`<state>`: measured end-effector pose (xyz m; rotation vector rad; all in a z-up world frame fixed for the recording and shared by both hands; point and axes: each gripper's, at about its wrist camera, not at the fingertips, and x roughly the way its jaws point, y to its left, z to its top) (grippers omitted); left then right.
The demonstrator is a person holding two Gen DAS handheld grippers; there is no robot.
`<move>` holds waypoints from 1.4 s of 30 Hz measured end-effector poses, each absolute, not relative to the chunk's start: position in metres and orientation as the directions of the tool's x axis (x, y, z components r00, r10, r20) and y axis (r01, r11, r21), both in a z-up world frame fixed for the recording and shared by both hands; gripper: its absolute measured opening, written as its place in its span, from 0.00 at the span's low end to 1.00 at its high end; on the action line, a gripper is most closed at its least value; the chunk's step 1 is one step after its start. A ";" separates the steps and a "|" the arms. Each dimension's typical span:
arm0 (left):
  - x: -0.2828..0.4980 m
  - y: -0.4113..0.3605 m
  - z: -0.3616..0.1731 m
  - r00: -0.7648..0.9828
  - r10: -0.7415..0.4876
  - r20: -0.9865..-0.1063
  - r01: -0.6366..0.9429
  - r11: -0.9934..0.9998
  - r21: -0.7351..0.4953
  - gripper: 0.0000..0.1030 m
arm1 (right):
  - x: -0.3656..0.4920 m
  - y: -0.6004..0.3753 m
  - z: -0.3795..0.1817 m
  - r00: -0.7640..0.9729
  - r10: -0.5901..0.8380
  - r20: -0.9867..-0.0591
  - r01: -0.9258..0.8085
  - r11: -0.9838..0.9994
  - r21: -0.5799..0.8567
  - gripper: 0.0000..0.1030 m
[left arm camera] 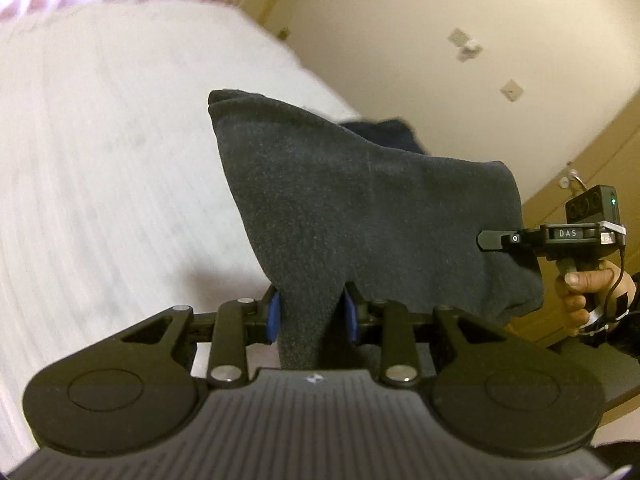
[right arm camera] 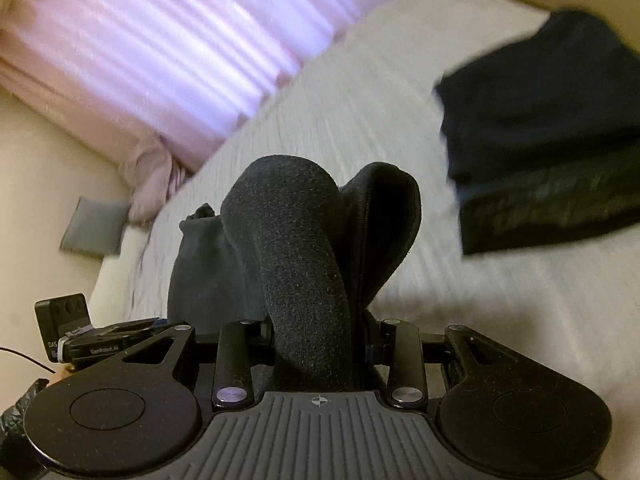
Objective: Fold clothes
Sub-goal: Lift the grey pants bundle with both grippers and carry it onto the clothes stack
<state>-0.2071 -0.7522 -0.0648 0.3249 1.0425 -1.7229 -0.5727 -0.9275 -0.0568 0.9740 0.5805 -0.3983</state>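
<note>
A dark grey fleece garment (left arm camera: 360,208) hangs in the air above the white bed (left arm camera: 100,180), stretched between both grippers. My left gripper (left arm camera: 312,312) is shut on its lower edge, blue pads on either side of the bunched cloth. My right gripper (left arm camera: 490,239) shows at the right of the left wrist view, clamped on the garment's other edge. In the right wrist view my right gripper (right arm camera: 316,332) is shut on a thick roll of the same garment (right arm camera: 296,248), which hides its fingertips. The left gripper's body (right arm camera: 80,340) shows at the lower left there.
A folded dark navy garment (right arm camera: 552,128) lies on the bed (right arm camera: 400,100) to the right. Pink curtains (right arm camera: 168,40) hang behind the bed. A cream wall (left arm camera: 440,40) and wooden cabinet doors (left arm camera: 592,160) stand beyond the bed's far edge.
</note>
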 end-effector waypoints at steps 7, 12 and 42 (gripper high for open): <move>-0.270 -0.875 -0.035 -0.424 -0.661 -0.619 0.882 -0.148 -0.447 0.25 | -0.606 -1.018 -0.011 0.777 -0.160 -0.609 0.593 0.510 0.623 0.34; -0.317 -0.969 -0.038 -0.411 -0.655 -0.634 0.887 -0.126 -0.445 0.25 | -0.637 -1.110 -0.005 0.776 -0.160 -0.610 0.596 0.503 0.625 0.34; -0.356 -1.167 -0.155 -0.441 -0.431 -0.787 0.851 0.079 -0.520 0.27 | -0.695 -1.289 -0.125 0.731 -0.035 -0.682 0.669 0.233 0.705 0.34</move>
